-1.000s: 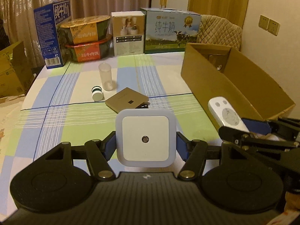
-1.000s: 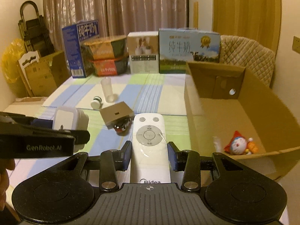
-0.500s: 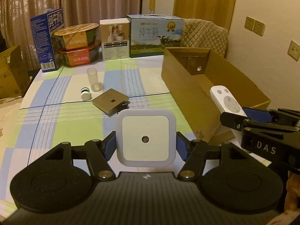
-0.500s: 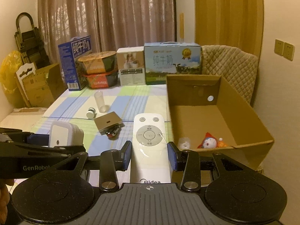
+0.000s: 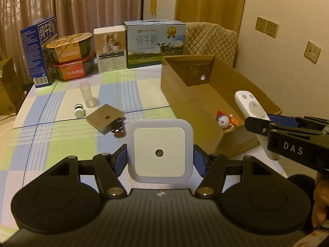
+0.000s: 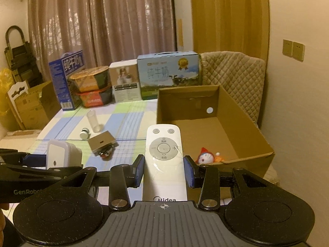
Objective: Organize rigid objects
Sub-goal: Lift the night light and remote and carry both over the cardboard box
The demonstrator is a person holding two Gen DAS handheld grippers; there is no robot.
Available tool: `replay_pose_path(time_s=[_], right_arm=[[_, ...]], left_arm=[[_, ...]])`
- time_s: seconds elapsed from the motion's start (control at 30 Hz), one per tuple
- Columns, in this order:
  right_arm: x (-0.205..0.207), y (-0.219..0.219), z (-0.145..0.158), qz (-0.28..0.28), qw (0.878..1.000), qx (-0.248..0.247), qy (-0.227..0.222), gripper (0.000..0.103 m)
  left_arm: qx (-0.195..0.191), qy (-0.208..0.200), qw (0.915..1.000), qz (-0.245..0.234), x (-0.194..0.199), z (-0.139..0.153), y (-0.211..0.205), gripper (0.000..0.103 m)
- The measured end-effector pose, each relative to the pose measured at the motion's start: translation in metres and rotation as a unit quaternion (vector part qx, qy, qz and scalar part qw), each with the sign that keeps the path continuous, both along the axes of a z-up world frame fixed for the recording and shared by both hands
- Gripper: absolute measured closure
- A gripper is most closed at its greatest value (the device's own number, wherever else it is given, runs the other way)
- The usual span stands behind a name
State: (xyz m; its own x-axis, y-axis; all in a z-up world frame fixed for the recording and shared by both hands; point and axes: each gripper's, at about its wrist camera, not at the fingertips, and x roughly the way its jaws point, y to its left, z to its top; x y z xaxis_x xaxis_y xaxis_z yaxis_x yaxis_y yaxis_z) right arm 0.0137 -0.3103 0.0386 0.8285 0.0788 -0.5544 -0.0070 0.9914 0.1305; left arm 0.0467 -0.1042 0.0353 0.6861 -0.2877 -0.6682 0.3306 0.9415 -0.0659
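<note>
My left gripper [image 5: 160, 161] is shut on a white square night light [image 5: 160, 150], held above the near part of the checked table. To its right, my right gripper [image 6: 163, 169] is shut on a white remote control [image 6: 163, 160], which points toward the open cardboard box [image 6: 253, 131]. The same remote [image 5: 251, 111] shows in the left wrist view just before the box's near right corner. A small Doraemon toy [image 6: 206, 157] lies inside the box near its front wall. On the table stay a clear plastic tube [image 5: 87, 94], a small white bottle [image 5: 79, 110] and a flat brown box [image 5: 104, 118] over a dark round object [image 5: 118, 127].
Along the far table edge stand a blue milk carton [image 5: 39, 51], two stacked noodle bowls [image 5: 71, 56], a white product box [image 5: 111, 48] and a large milk case [image 5: 155, 43]. A quilted chair back [image 5: 211, 39] rises behind the box. More cardboard boxes [image 6: 30, 105] sit left of the table.
Both grippers have drawn back and risen with their loads still held. The box's inside and the toy in it have come into the left wrist view.
</note>
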Motion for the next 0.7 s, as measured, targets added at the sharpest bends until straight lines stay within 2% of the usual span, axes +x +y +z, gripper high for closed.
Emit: replay_pose_path(time_s=[0.37,0.7], right_arm=[[0.017,-0.065,0.009,-0.049,0.999,-0.01,-0.007,0.065],[0.051,-0.112,0.008,-0.063,0.998,-0.002,0.002,0.065]], left_arm=[[-0.015,-0.012,0.9985,-0.051,0.02,0.016,-0.051,0.042],[-0.02,-0.009,0.9957,-0.09,0.06,0.015,-0.105,0.042]])
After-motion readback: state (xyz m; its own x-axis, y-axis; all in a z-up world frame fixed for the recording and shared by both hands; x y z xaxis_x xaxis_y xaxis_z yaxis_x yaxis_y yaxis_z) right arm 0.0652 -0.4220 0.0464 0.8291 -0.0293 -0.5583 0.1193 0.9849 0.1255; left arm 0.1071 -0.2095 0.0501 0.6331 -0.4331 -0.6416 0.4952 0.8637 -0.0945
